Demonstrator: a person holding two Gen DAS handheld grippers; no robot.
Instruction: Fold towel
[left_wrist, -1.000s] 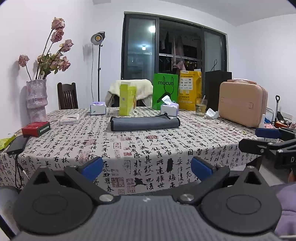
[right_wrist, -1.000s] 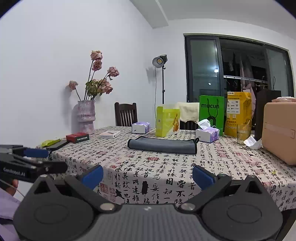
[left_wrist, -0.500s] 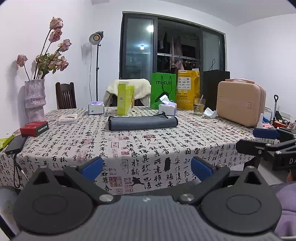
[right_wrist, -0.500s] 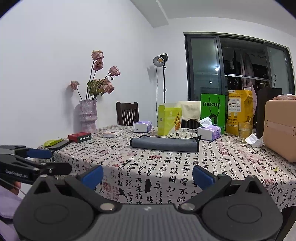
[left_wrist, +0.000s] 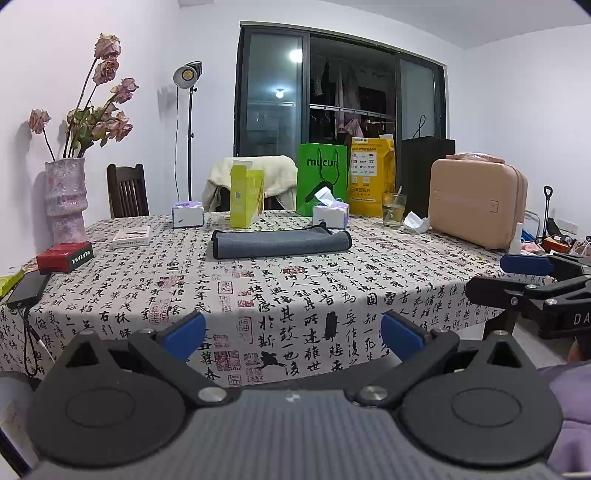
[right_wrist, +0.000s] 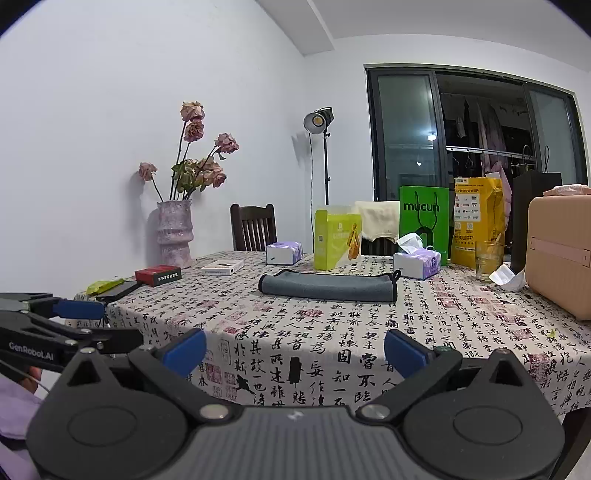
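A grey towel (left_wrist: 280, 243) lies folded into a long flat strip on the patterned tablecloth, toward the far middle of the table; it also shows in the right wrist view (right_wrist: 328, 286). My left gripper (left_wrist: 293, 338) is open and empty, held off the near table edge, well short of the towel. My right gripper (right_wrist: 293, 349) is open and empty, also off the near edge. Each gripper shows in the other's view: the right gripper (left_wrist: 524, 280) at the right, the left gripper (right_wrist: 92, 325) at the left.
Behind the towel stand a yellow-green box (left_wrist: 245, 197), two tissue boxes (left_wrist: 330, 216), a green bag (left_wrist: 321, 181), a yellow bag (left_wrist: 371, 181) and a glass (left_wrist: 393, 214). A beige case (left_wrist: 476, 203) sits at right. A vase (left_wrist: 64, 199), red box (left_wrist: 64, 256) and phone (left_wrist: 27, 290) sit at left.
Both grippers have drawn back and lowered slightly from the table; the towel looks a little farther away. Nothing on the table has moved.
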